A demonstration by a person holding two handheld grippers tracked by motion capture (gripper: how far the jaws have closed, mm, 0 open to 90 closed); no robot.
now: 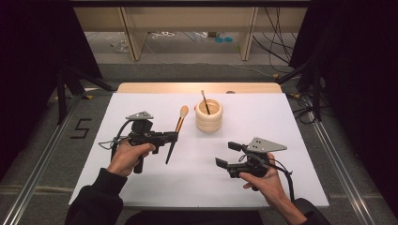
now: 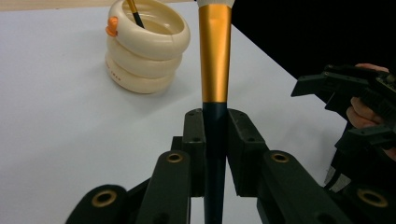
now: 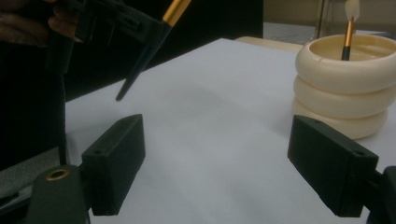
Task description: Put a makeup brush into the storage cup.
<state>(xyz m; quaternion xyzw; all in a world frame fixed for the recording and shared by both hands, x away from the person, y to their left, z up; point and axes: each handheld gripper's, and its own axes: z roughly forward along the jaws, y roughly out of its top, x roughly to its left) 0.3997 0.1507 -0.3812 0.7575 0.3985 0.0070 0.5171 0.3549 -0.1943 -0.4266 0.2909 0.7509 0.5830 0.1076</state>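
Note:
My left gripper (image 1: 172, 137) is shut on a makeup brush (image 1: 177, 131) with a dark handle, a gold ferrule and a pale bristle head, held off the white table. In the left gripper view the brush (image 2: 215, 70) runs up between the closed pads (image 2: 196, 140). A cream ringed cup (image 1: 209, 115) stands at the table's middle back with a second brush (image 1: 205, 101) inside. My right gripper (image 1: 227, 154) rests low at the front right, open and empty. In the right gripper view the cup (image 3: 343, 86) sits to the right beyond its spread jaws, and the held brush (image 3: 144, 56) hangs at the upper left.
The white table sheet (image 1: 141, 178) ends in a wooden strip (image 1: 197, 87) at the back. Dark stands and cables flank both sides. A small orange tab (image 2: 111, 25) sticks out from the cup's rim.

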